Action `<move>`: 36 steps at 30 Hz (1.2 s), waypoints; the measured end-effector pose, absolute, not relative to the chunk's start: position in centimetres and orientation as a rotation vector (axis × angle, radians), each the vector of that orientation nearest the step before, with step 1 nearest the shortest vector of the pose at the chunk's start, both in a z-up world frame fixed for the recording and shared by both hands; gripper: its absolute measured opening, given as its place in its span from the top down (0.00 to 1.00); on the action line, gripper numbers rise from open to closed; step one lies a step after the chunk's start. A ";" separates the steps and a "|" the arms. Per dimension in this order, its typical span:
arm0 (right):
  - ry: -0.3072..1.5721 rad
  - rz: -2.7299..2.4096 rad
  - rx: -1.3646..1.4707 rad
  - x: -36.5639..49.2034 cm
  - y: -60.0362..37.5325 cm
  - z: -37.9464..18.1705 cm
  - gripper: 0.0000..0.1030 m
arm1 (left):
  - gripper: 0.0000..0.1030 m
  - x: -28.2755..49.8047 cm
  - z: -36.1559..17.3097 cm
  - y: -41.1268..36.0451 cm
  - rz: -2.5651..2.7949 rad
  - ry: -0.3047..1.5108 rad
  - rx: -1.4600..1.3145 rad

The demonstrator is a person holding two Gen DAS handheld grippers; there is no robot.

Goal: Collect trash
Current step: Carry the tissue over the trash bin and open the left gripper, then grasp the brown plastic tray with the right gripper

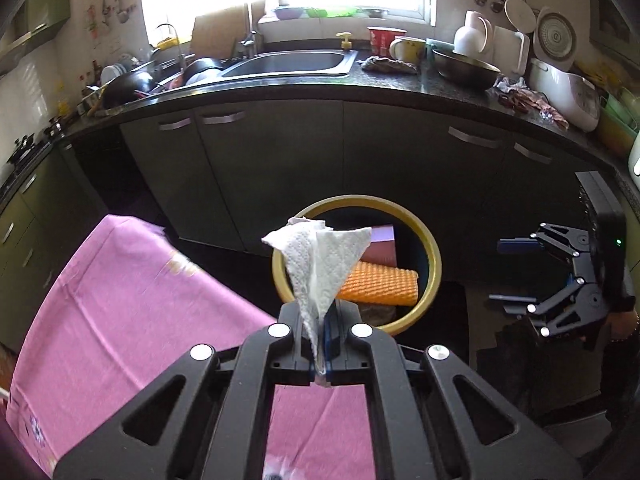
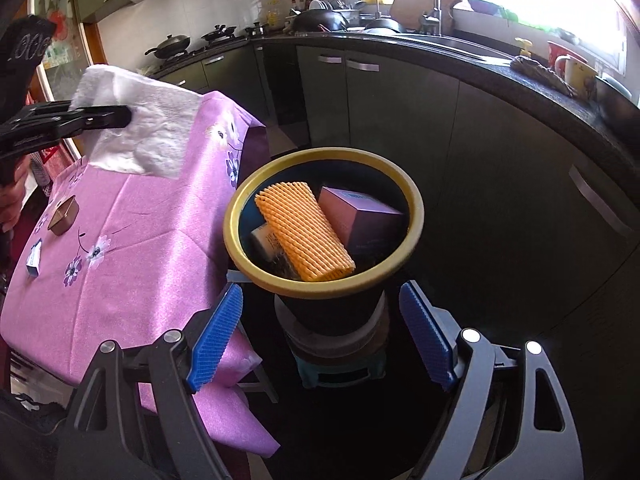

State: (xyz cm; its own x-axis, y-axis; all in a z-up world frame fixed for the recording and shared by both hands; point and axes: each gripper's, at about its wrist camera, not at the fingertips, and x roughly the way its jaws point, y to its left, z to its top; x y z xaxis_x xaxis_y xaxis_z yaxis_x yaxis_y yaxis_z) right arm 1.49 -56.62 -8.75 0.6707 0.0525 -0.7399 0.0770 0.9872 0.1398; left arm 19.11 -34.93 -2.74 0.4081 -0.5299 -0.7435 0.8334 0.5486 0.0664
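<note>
**Paper towel held short of the bin**

Above the edge of the pink-clothed table (image 1: 132, 300), the left gripper (image 1: 318, 344) had its jaws clamped on a white paper towel (image 1: 320, 264), which stood up from the pinch in a loose fan. In the left wrist view the yellow-rimmed trash bin (image 1: 434, 256) lay just beyond the towel, toward 12 o'clock. The right wrist view showed the same towel (image 2: 136, 136) at 10 o'clock, hanging over the tablecloth (image 2: 120, 240) and well apart from the bin (image 2: 240, 208), which sat at the centre on a small stool (image 2: 340, 372).

The bin already held an orange foam net sleeve (image 2: 304, 232), a purple box (image 2: 360, 220) and a small white carton (image 2: 264, 240) half hidden beneath the sleeve. The right gripper (image 2: 320, 332) stood with jaws wide and nothing between them, pointed at the bin's base.

Doing this step well probably meant carrying the towel forward until the whole sheet hung inside the rim before letting go. A light sheet drifts and could catch on the rim or drape over the sleeve, so a low release near the bin's middle looked wise. A small brown tray (image 2: 64, 216) and a small blue-and-white pack (image 2: 34, 260) remained on the cloth, likely the next pieces to gather.
</note>
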 end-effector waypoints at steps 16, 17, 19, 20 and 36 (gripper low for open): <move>0.856 -0.001 0.238 0.9 -58.1 -10.6 0.22 | 0.59 20.4 -10.5 -46.2 -0.890 0.703 0.687; 0.856 0.000 0.239 0.9 -58.0 -10.6 0.22 | 0.53 20.3 -10.0 -45.8 -0.892 0.704 0.664; 0.856 0.000 0.241 0.9 -57.9 -10.6 0.22 | 0.53 20.3 -9.0 -44.7 -0.891 0.706 0.621; 0.857 -0.001 0.242 0.8 -57.9 -10.6 0.22 | 0.53 20.4 -8.3 -43.8 -0.891 0.706 0.592; 0.849 0.114 0.174 2.2 -53.5 -8.5 0.21 | 0.28 15.3 1.2 -24.7 -0.820 0.602 0.165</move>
State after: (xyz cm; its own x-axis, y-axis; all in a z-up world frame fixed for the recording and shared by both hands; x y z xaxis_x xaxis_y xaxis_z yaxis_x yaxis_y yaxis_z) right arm 2.23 -53.50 -8.46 0.6555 0.1696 -0.7359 -0.0313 0.9797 0.1979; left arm 15.26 -24.66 1.17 0.5268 -0.6371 -0.5627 0.7281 0.6798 -0.0881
